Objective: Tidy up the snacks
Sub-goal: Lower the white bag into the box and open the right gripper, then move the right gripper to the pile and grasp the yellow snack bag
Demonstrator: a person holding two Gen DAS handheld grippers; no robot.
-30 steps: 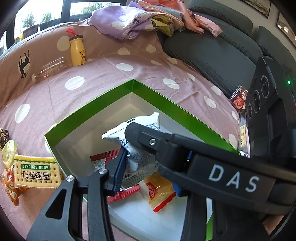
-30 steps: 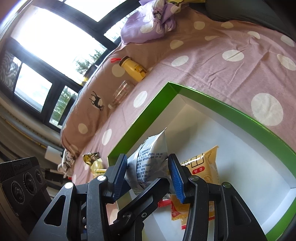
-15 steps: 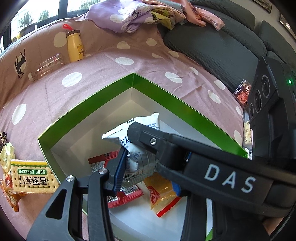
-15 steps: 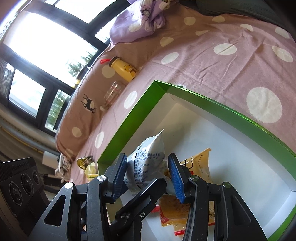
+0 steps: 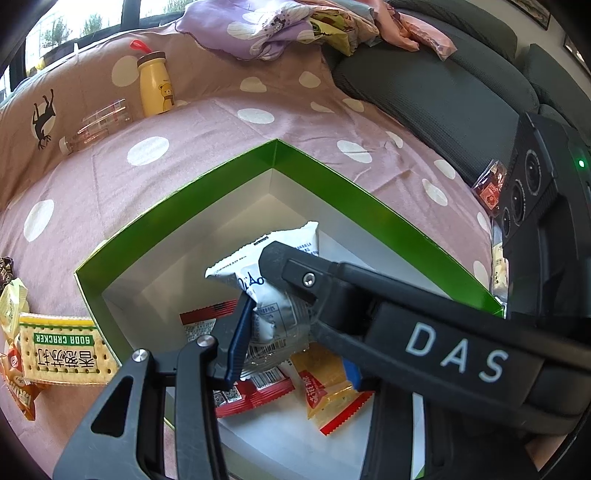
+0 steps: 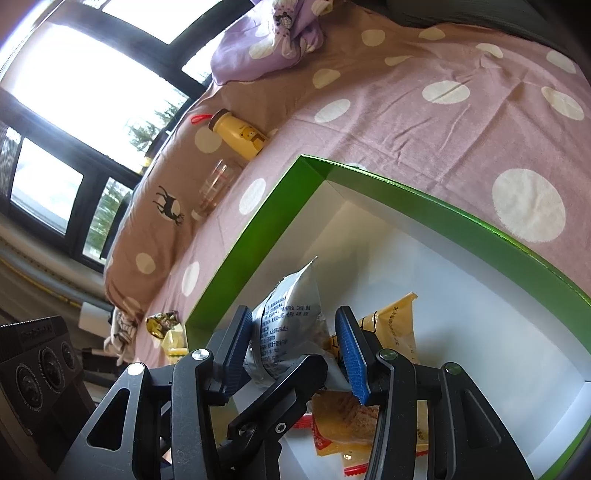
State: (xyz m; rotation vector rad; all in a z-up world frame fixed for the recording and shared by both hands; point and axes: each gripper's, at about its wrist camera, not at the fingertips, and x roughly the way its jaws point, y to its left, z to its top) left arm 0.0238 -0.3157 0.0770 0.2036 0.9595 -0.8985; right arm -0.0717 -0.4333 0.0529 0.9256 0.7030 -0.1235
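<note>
A white-and-silver snack packet (image 5: 275, 317) hangs upright over the open green box (image 5: 207, 177), whose inside is white. My left gripper (image 5: 293, 354) is shut on the packet's lower part, though its right pad is mostly hidden. My right gripper (image 6: 295, 350) is shut on the same packet (image 6: 288, 325), blue pads pressed to both sides. One finger of the right gripper (image 5: 369, 295) crosses the left wrist view. In the box lie a red packet (image 5: 258, 391) and a yellow packet (image 5: 328, 384).
Outside the box's left wall lie a soda cracker pack (image 5: 59, 347) and other small snacks. On the dotted pink cover stand a yellow bottle (image 5: 153, 85) and a lying clear bottle (image 5: 96, 125). Clothes (image 5: 258, 29) and a grey sofa (image 5: 443, 96) lie behind. A red snack (image 5: 489, 184) sits at the right.
</note>
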